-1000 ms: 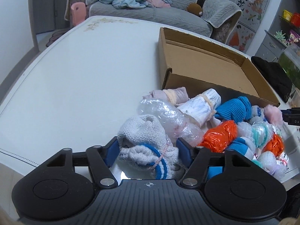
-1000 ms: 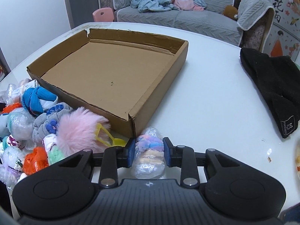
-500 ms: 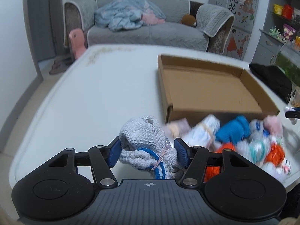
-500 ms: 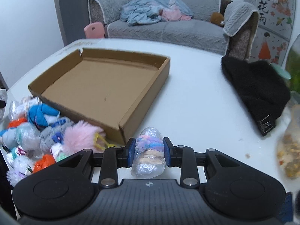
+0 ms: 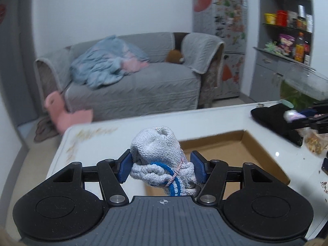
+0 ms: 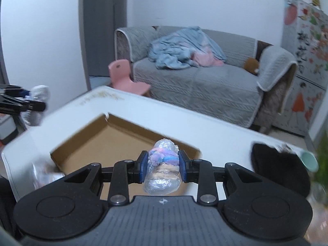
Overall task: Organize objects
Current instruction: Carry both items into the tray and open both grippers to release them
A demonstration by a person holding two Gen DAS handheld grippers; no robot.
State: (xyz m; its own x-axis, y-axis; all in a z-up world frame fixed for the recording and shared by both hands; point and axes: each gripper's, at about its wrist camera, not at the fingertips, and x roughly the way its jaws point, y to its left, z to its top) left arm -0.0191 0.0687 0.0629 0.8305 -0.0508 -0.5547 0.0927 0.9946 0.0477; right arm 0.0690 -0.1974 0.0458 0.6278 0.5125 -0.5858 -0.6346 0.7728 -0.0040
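- We hold a grey sock bundle (image 5: 162, 160) in the left hand-held gripper (image 5: 161, 167), a wrapped sock roll (image 6: 163, 168) in the right hand-held gripper (image 6: 163, 167).
- Both up over the worktop (image 5: 98, 143); cardboard box (image 6: 98, 141) looks empty, nothing dropped in yet.

Knitted sock bundle (image 5: 157, 160), matt cardboard box (image 5: 235, 149)

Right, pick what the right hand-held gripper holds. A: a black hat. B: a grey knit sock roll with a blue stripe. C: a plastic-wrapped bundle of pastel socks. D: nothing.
C: the right hand-held gripper is shut on a plastic-wrapped sock bundle with pink, blue and beige layers, above the cardboard box.
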